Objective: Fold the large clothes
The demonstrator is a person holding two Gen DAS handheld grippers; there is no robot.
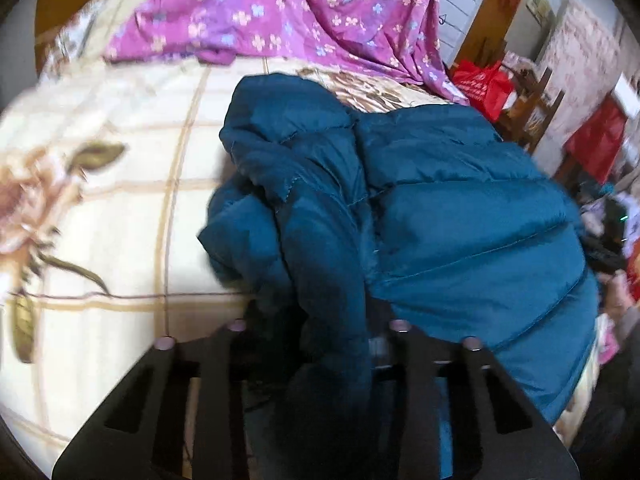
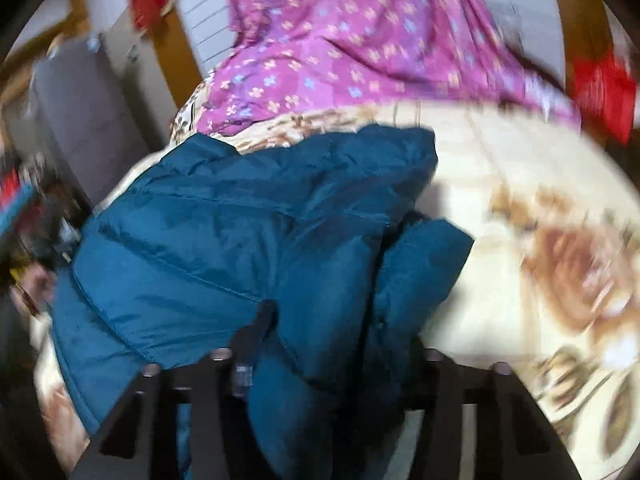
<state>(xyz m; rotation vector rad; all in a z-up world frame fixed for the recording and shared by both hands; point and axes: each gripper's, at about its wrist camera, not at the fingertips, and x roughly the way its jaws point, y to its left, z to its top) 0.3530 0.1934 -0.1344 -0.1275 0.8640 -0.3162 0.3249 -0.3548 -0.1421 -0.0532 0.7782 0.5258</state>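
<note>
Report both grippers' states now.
Left gripper: shut on the teal quilted puffer jacket.
Right gripper: shut on the same jacket.

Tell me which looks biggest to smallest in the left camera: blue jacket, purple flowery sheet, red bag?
1. Blue jacket, though it is nearest the camera, so that helps.
2. Purple flowery sheet.
3. Red bag.

- We see the puffer jacket (image 1: pixel 460 216) (image 2: pixel 224 240) in deep teal, quilted.
- Our bedspread (image 1: pixel 120 208) (image 2: pixel 520 184) is cream, with tan grid lines and brown-pink flowers.
- The sheet (image 1: pixel 288 12) (image 2: pixel 360 40) is magenta with small blue and peach blossoms.
- The bag (image 1: pixel 480 84) is bright red.
</note>
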